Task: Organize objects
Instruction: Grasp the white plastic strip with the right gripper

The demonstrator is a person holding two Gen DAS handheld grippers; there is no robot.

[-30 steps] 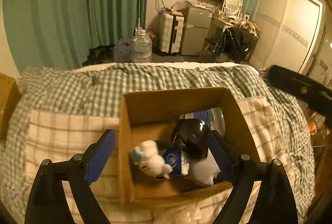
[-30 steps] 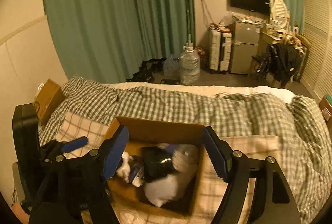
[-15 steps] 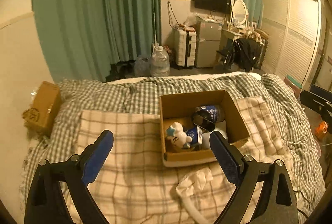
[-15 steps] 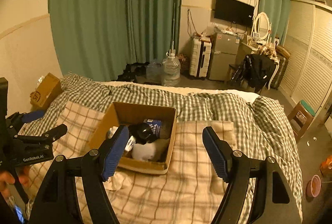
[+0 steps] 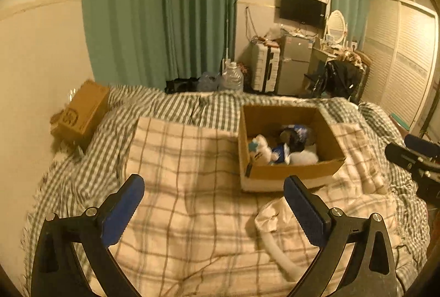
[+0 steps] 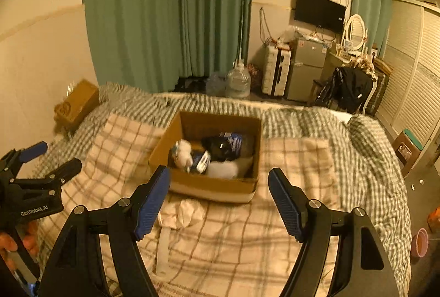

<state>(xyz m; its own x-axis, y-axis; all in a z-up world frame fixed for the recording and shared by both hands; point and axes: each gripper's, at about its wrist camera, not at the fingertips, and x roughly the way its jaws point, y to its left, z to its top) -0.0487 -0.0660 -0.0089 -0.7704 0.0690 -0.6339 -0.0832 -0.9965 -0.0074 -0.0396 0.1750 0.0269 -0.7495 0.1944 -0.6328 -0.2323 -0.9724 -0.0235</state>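
Observation:
An open cardboard box [image 5: 331,141] [image 6: 165,143] sits on the plaid blanket on the bed. In it lie a white plush toy [image 5: 260,150] [image 6: 183,151], a black object [image 6: 218,150], a blue-labelled container [image 5: 299,130] [image 6: 232,139] and something white [image 6: 224,169]. A crumpled white cloth [image 5: 271,218] [image 6: 183,213] with a white strap lies on the blanket in front of the box. My left gripper [image 5: 214,207] is open and empty, well back from the box. My right gripper [image 6: 220,199] is open and empty, above the cloth. The left gripper also shows in the right wrist view [image 6: 41,162].
A closed cardboard box [image 5: 82,111] [image 6: 77,102] rests at the bed's left edge by the wall. Beyond the bed are green curtains, water jugs [image 6: 238,82], a suitcase, a small fridge [image 6: 306,69] and a chair with black clothes. Wardrobe doors line the right.
Both grippers have pulled back and up from the box, which looks smaller and farther now. The white cloth in front of the box has come into view.

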